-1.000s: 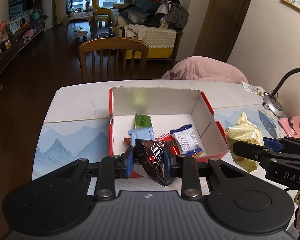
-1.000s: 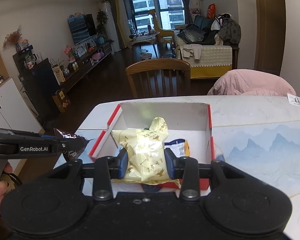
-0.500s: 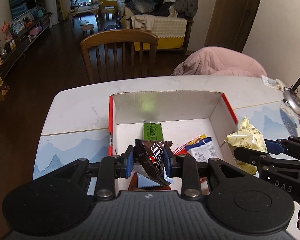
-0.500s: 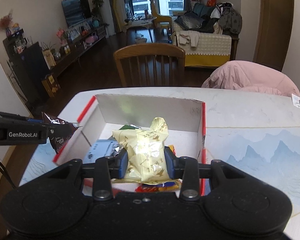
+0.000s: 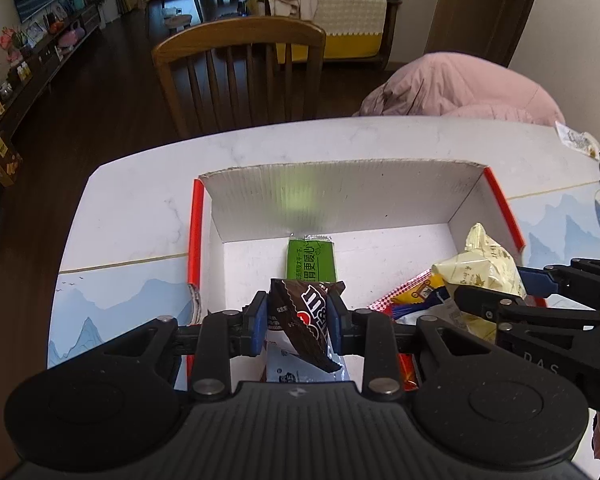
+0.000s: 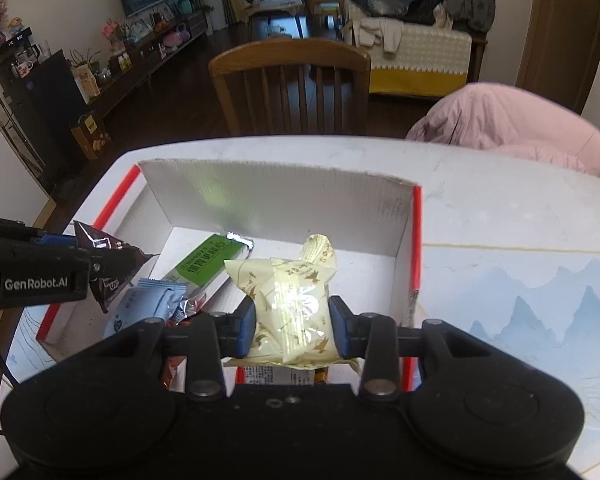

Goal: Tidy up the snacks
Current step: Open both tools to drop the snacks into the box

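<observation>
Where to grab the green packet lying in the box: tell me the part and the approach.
Take the green packet across its narrow width, at mid-length, coming straight down from above. It lies flat on the box floor, long sides free, its near end close to other wrappers.

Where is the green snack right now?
In the left wrist view, the green snack lies flat inside the box, near its far wall, beyond the brown packet.

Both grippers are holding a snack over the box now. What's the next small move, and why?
Probably open both and let the snacks drop. The left gripper pinches the brown chocolate packet and the right gripper the pale yellow packet, both over the open floor of the white box, where the green bar and other snacks already lie.
</observation>
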A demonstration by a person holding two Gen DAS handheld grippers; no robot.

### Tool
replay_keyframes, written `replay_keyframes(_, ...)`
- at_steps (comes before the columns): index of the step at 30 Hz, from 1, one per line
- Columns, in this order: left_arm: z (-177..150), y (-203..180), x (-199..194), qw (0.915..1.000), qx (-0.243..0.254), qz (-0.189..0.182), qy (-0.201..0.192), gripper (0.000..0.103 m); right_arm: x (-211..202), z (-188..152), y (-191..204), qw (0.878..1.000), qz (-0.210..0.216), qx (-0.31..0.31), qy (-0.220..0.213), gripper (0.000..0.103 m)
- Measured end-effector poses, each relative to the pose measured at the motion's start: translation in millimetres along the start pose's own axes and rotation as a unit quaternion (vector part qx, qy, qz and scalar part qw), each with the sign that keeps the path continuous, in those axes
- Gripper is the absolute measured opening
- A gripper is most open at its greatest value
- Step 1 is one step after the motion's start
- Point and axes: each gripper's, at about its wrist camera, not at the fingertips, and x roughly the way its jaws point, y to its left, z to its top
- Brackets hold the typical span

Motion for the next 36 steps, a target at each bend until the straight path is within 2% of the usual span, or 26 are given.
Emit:
replay_keyframes(9, 4.3, -1.3, 24.5, 0.9996, 0.002, 0.01, 0.027, 0.029, 25.6, 6.2, -4.0, 1.0, 0.008, 0.006, 0.028, 0.037)
replay_keyframes(19, 4.4, -2.3, 38.3, 0.999, 0.005, 0.009, 0.043, 0.029, 34.0, 12.1, -5.3, 0.999, 0.007, 0.006, 0.038, 0.037)
replay_keyframes(29, 3.0, -1.9, 32.8, 0.9991, 0.001, 0.001, 0.041, 0.03, 30.1, 11.1, 0.0, 0.999, 0.008, -0.006, 0.043, 0.04)
replay_keyframes(36, -2.6, 0.5, 14.6, 0.9996, -0.004, -0.01, 0.027, 0.03, 11.6, 9.7, 0.8, 1.0, 0.011, 0.001, 0.022, 0.04)
